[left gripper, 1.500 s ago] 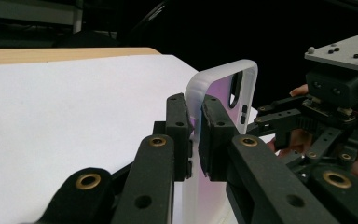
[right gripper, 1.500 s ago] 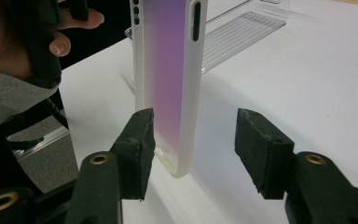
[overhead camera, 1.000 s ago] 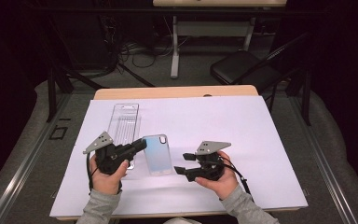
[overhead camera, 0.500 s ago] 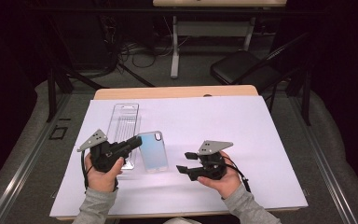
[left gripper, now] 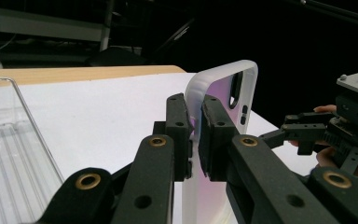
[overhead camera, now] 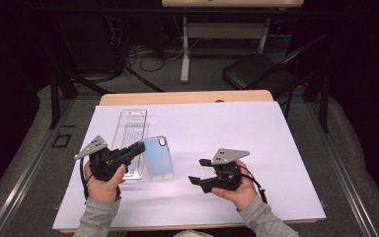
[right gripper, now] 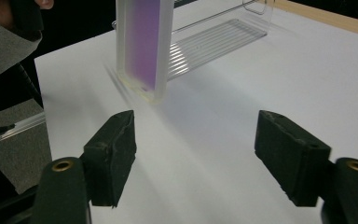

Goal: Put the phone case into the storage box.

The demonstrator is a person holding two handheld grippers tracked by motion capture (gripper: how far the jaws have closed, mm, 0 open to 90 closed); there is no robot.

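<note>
A translucent phone case [overhead camera: 159, 158] with a bluish-purple tint is held by its edge near the camera cutout. My left gripper [overhead camera: 137, 148] is shut on it. In the left gripper view the two pads [left gripper: 182, 126] pinch the case's rim [left gripper: 223, 84]. My right gripper [overhead camera: 197, 171] sits to the right of the case, pointing left at it and apart from it. Its jaws have just been opening, and nothing is between them. In the right gripper view the case [right gripper: 142, 42] stands beyond the open gripper [right gripper: 196, 140], its lower end close to the white sheet.
A clear plastic packaging tray [overhead camera: 131, 126] lies on the white sheet [overhead camera: 237, 133] just left of and behind the case. The wooden table edge [overhead camera: 187, 97] runs along the back. A black chair [overhead camera: 259, 74] and cables are on the floor beyond.
My left gripper has shifted a little to the left, taking the case with it. The right gripper's jaws stand wider apart than before, and that hand has stayed in place.
</note>
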